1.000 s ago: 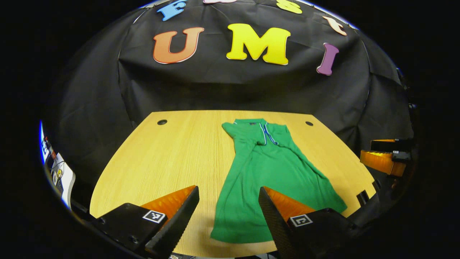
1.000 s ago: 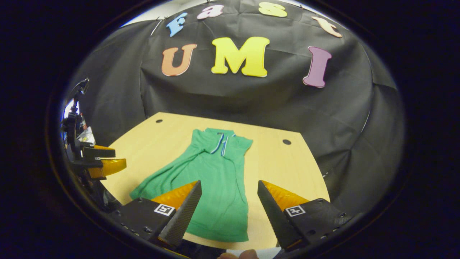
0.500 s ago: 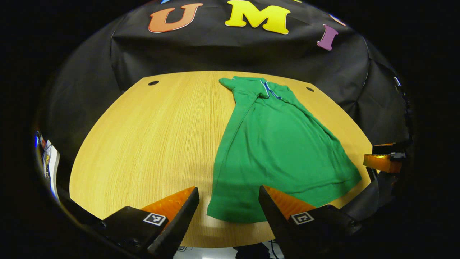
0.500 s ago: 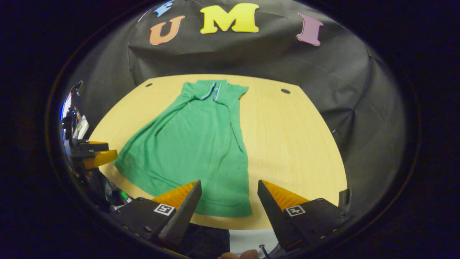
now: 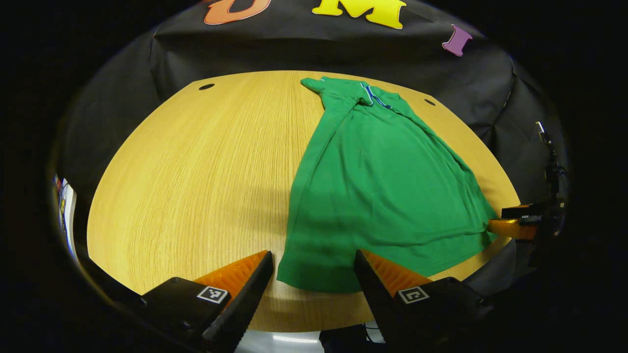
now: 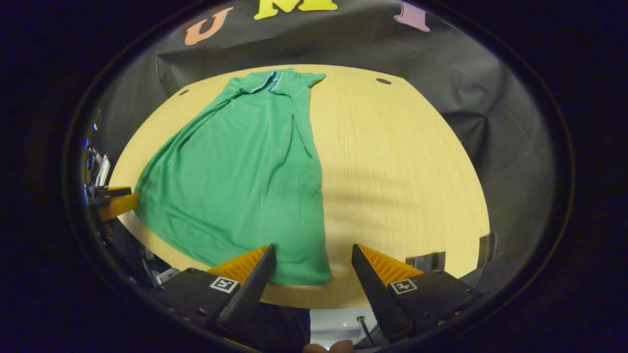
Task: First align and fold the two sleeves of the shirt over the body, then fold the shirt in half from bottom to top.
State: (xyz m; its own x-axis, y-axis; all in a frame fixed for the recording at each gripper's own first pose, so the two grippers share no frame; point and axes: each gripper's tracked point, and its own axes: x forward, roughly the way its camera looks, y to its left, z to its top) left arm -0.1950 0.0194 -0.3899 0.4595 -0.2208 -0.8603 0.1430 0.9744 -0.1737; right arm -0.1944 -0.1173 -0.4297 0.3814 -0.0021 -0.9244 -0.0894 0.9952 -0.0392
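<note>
Both grippers, left (image 5: 314, 274) and right (image 6: 311, 267), hover with fingers wide apart and empty; pinching only one layer of the green polo shirt's (image 5: 378, 181) hem (image 5: 319, 287) risks a crooked fold.

A light wooden table (image 5: 196, 162) is sitting before the black cloth wall (image 6: 456, 83). 2 small round holes (image 5: 206, 87) are showing near the table's far edge.

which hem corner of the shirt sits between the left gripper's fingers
The hem corner on the wide bare side of the table, framed by the open left gripper. The other corner lies beside the right gripper.
</note>
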